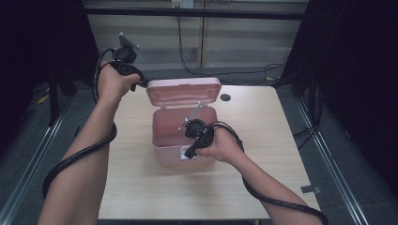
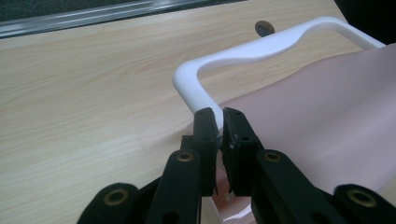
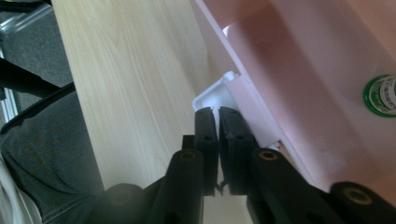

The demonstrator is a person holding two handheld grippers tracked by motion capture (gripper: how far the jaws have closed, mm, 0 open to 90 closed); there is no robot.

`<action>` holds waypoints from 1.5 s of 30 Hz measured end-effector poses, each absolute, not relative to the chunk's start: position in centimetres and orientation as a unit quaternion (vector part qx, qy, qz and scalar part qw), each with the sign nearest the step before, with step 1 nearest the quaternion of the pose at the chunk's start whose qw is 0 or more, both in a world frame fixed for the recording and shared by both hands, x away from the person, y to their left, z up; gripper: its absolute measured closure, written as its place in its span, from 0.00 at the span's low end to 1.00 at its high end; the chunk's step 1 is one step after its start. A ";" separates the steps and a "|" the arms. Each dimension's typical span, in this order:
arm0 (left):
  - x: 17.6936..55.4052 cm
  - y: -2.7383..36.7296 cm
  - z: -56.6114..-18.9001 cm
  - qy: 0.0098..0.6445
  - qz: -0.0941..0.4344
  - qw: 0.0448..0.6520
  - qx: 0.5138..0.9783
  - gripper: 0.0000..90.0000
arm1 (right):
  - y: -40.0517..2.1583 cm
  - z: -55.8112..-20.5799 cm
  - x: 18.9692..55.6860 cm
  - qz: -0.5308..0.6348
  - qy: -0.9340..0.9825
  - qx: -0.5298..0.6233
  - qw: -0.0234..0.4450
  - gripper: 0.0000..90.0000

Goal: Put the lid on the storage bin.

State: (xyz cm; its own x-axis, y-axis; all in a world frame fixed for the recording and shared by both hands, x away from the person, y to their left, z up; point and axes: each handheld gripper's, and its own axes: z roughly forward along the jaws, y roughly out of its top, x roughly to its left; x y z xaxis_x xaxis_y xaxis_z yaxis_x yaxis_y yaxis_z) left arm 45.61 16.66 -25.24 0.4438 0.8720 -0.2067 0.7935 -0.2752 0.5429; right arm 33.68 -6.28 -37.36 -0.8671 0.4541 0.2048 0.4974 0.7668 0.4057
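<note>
A pink box (image 1: 162,140) stands in the middle of the wooden table with its lid (image 1: 183,91) swung up and back. My left gripper (image 1: 143,84) is at the lid's left corner. In the left gripper view its jaws (image 2: 218,116) are shut on the pink lid's (image 2: 317,116) edge, just below the white handle (image 2: 261,49). My right gripper (image 1: 187,153) is at the box's front wall. Seen from the right gripper view, it (image 3: 218,114) is shut, with its tips at the white latch (image 3: 217,95) on the box (image 3: 303,70). Nothing shows pinched between them.
A round green-rimmed thing (image 3: 380,95) lies inside the box. A dark round hole (image 1: 225,97) is in the table behind the lid. Bare wooden table (image 1: 263,154) lies on both sides of the box. Metal rails and cables run along the floor around the table.
</note>
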 end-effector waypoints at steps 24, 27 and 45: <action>44.8 16.4 -26.1 0.520 0.064 0.295 0.799 0.93 | -13.1 -33.9 35.4 -0.261 -0.910 -0.322 0.005 1.00; 44.8 16.3 -26.2 0.521 0.062 0.297 0.798 0.93 | -13.3 -33.7 35.8 -0.263 -0.908 -0.326 0.000 1.00; 44.3 16.1 -27.9 0.516 0.054 0.286 0.806 0.93 | -14.2 -33.3 36.2 -0.278 -0.900 -0.336 0.001 1.00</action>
